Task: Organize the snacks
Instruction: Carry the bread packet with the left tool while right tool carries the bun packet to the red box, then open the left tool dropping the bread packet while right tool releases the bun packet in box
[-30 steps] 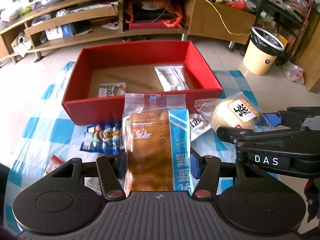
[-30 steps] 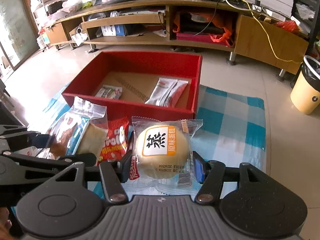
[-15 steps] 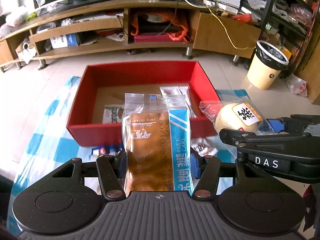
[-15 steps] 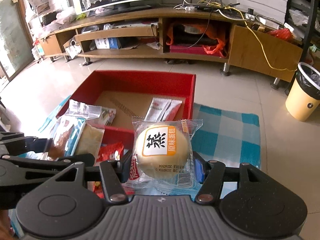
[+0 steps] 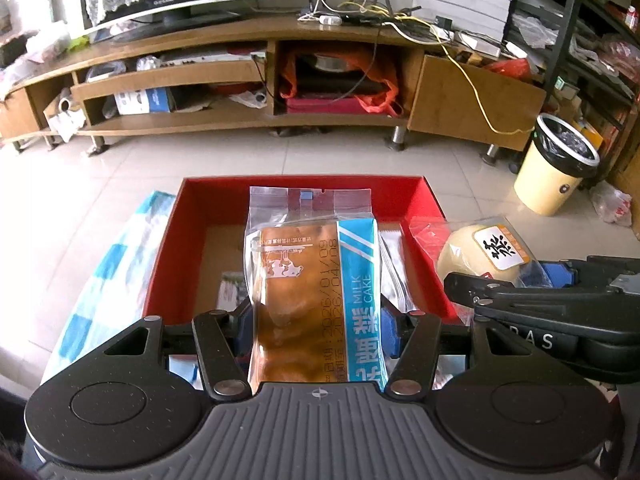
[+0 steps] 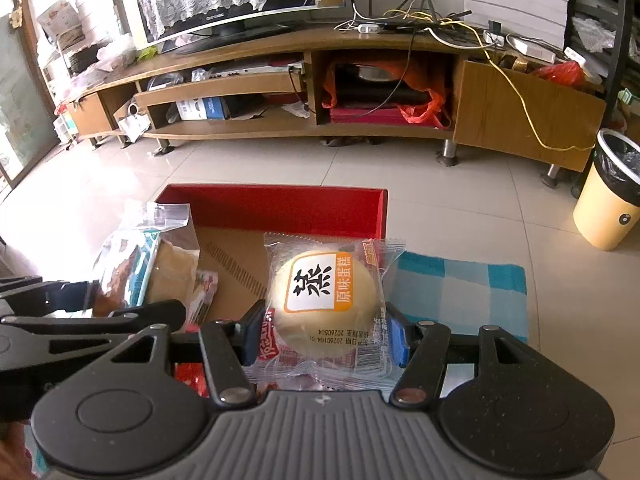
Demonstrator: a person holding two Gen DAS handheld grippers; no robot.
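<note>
Both grippers hang side by side over the red box [image 5: 434, 216], each with a snack in its grasp. The left gripper [image 5: 316, 330] has its jaws closed partway onto a milk cake packet [image 5: 316, 280], a tall clear bag with a brown cake inside and a blue stripe down one edge; the blue pads press on both sides of it and the packet stands upright, its sealed top reaching toward the far wall of the box. The right gripper [image 6: 324, 334] holds a steamed cake [image 6: 326, 298], a round pale bun in a clear wrapper with a white and orange label, pinched between its blue pads at a similar narrow width. From the right wrist view the bun sits above the cardboard floor of the box, near its right wall. Down in the box lie a few flat sachets [image 5: 394, 268] and a small packet [image 5: 232, 292]. The box rests on a blue checked cloth [image 6: 460, 292] spread over the tiled floor [image 5: 120, 160]. Behind it runs a long wooden TV stand [image 6: 360, 40], with a yellow bin [image 5: 556, 168] off to the right
</note>
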